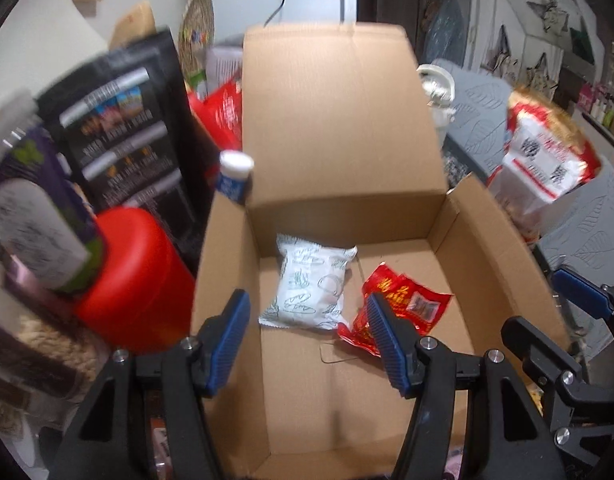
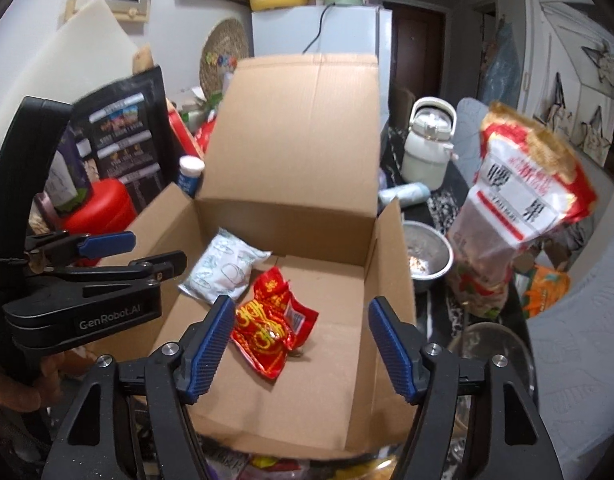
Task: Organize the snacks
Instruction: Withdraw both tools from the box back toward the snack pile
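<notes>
An open cardboard box holds a white snack packet and a crumpled red snack packet on its floor. The box, white packet and red packet also show in the right wrist view. My left gripper is open and empty above the box's near end. My right gripper is open and empty above the box, just right of the left gripper.
Left of the box stand a red jar, a black snack bag and a white-capped bottle. Right of it are a large red-and-white snack bag, a steel bowl, a white kettle and an orange packet.
</notes>
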The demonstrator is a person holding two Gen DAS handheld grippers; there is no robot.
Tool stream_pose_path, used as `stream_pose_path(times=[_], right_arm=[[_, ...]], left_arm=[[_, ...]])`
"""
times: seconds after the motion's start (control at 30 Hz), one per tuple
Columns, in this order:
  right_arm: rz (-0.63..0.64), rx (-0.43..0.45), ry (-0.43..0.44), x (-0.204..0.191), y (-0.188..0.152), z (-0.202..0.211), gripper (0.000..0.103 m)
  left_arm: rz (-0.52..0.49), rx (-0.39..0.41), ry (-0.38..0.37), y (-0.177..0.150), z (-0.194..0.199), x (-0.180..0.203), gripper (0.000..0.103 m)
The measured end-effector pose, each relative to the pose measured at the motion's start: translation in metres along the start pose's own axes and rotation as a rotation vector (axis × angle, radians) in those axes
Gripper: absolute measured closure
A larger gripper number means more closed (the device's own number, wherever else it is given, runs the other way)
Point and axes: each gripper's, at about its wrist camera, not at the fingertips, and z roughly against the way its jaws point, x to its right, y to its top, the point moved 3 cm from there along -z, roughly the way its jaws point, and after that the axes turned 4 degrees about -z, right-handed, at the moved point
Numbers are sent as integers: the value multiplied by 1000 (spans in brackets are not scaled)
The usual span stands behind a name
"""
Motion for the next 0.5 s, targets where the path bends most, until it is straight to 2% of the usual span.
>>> stream_pose_path(times=[0.33, 0.5], right_arm=[[20, 102, -9, -14, 8, 64, 33], [27, 145, -6, -20, 7, 93, 33]], left_arm=[[-37, 127, 33, 0, 68, 1, 43], [-37, 163, -15, -5, 103, 1, 43]])
